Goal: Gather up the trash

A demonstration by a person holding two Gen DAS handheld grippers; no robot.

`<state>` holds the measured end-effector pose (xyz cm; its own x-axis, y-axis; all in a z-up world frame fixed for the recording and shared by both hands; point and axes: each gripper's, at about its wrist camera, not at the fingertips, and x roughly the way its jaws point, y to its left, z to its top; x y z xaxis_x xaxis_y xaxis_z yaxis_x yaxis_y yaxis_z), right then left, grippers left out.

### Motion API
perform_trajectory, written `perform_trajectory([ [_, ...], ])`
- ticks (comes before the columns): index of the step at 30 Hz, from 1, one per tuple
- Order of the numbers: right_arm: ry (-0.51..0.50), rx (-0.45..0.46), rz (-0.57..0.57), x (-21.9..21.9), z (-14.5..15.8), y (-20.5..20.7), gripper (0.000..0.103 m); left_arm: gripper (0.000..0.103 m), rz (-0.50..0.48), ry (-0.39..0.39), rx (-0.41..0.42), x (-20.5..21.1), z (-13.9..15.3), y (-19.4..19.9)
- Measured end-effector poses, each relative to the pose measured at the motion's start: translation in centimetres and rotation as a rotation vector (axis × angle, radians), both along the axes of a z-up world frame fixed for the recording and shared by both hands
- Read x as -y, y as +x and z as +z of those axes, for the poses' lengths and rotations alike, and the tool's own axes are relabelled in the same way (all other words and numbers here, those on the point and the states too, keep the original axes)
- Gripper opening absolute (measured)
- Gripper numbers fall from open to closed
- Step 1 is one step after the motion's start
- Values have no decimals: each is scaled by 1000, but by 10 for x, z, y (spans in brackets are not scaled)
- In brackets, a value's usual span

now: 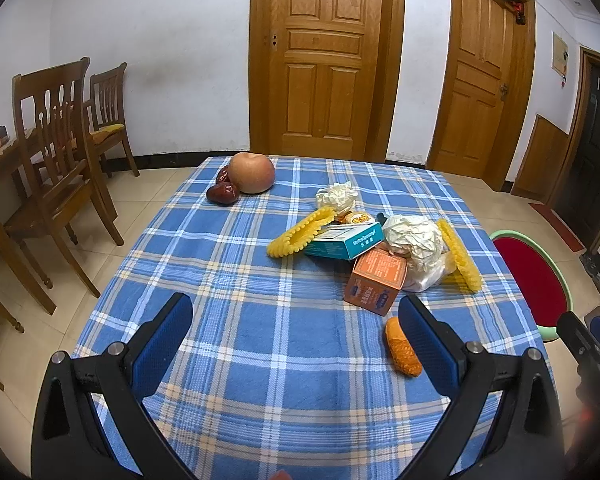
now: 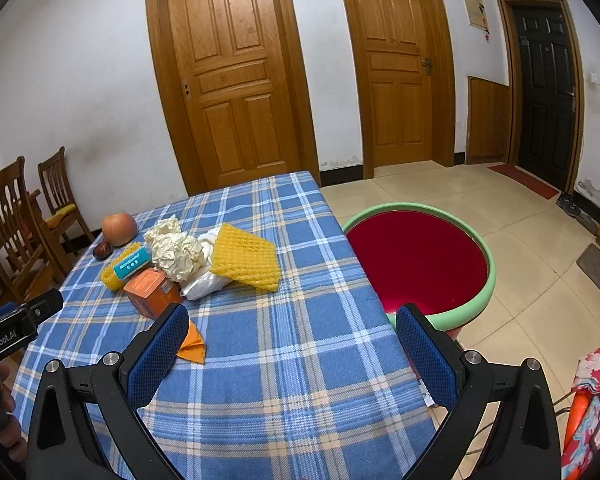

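Note:
A pile of trash lies on the blue plaid tablecloth (image 1: 260,320): crumpled white paper (image 1: 414,236), a teal box (image 1: 346,240), an orange box (image 1: 376,280), two yellow foam nets (image 1: 300,232) and an orange piece (image 1: 402,348). My left gripper (image 1: 296,340) is open and empty, near the front of the table, with the orange piece by its right finger. My right gripper (image 2: 292,348) is open and empty over the table's right side. In the right wrist view the pile (image 2: 180,256) is ahead to the left, and a red basin with a green rim (image 2: 416,260) stands beside the table.
An apple (image 1: 252,172) and red dates (image 1: 222,192) sit at the table's far left corner. Wooden chairs (image 1: 56,152) stand left of the table. The basin (image 1: 536,280) is off the table's right edge. Doors line the far wall.

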<state>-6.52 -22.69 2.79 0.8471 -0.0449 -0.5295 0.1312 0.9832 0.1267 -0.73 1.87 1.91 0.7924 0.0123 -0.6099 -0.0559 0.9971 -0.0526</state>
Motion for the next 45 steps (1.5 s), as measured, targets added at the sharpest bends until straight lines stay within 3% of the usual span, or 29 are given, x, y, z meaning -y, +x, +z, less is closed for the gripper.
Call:
perform_trajectory([
  [28, 3, -4, 1, -1, -2, 1, 103, 101, 6, 2, -6, -4, -3, 2],
  [45, 8, -58, 45, 0, -9, 29, 103, 101, 33, 44, -82, -16, -27, 46],
])
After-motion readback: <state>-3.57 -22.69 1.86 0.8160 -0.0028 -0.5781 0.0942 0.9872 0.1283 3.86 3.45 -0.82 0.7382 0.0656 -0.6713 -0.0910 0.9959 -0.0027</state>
